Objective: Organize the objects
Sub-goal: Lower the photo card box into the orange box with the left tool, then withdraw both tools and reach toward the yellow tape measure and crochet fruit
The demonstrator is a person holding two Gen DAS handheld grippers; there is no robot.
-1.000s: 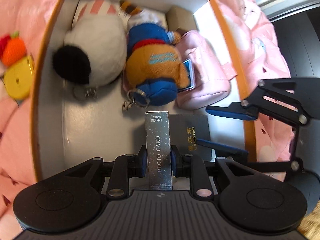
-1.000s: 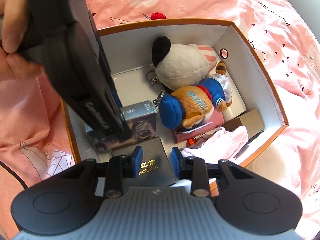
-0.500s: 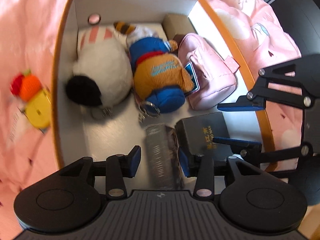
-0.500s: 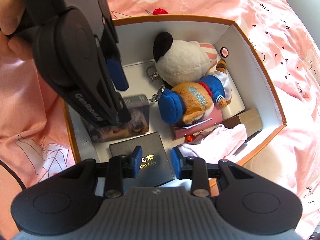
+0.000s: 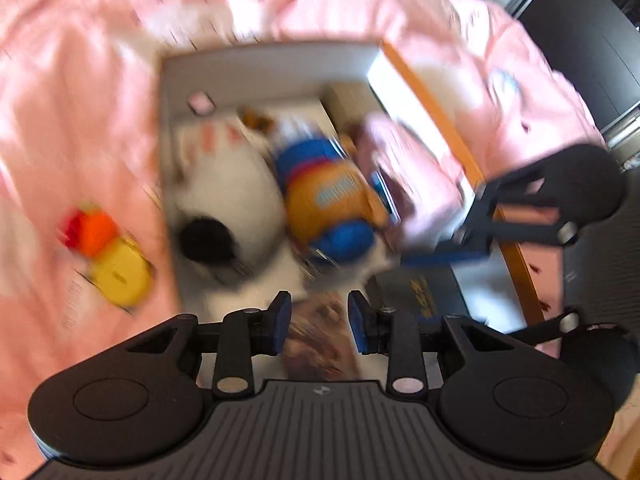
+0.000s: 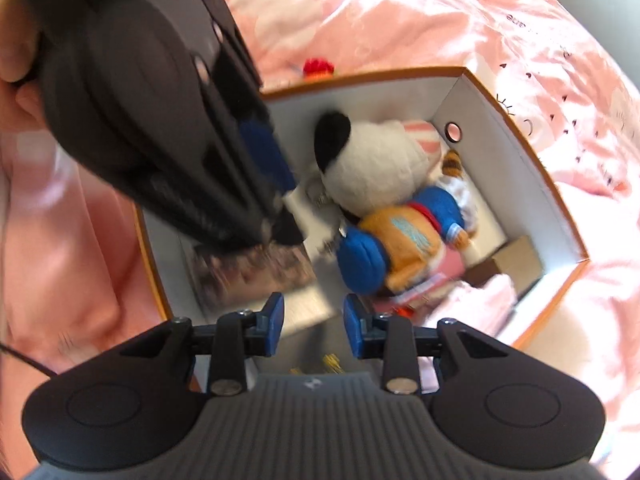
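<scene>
An orange-rimmed white box [image 6: 516,128] on the pink bed holds a white plush dog [image 6: 372,168], an orange and blue plush [image 6: 400,244], a pink pouch [image 5: 412,168], a photo-card box [image 6: 256,272] lying flat and a black gift box [image 5: 420,292]. My left gripper [image 5: 319,322] is open and empty above the photo-card box [image 5: 320,340]. My right gripper [image 6: 314,322] is open and empty above the black box. The left-wrist view is motion-blurred.
A yellow and orange toy [image 5: 108,256] with a red tip lies on the pink bedding [image 5: 72,120] left of the box. A small tan carton [image 6: 520,260] sits in the box's far corner. Dark furniture [image 5: 592,32] stands beyond the bed.
My left gripper let go of the photo-card box, which now lies flat in the box, then lifted up and back. My right gripper also drew back from the black box.
</scene>
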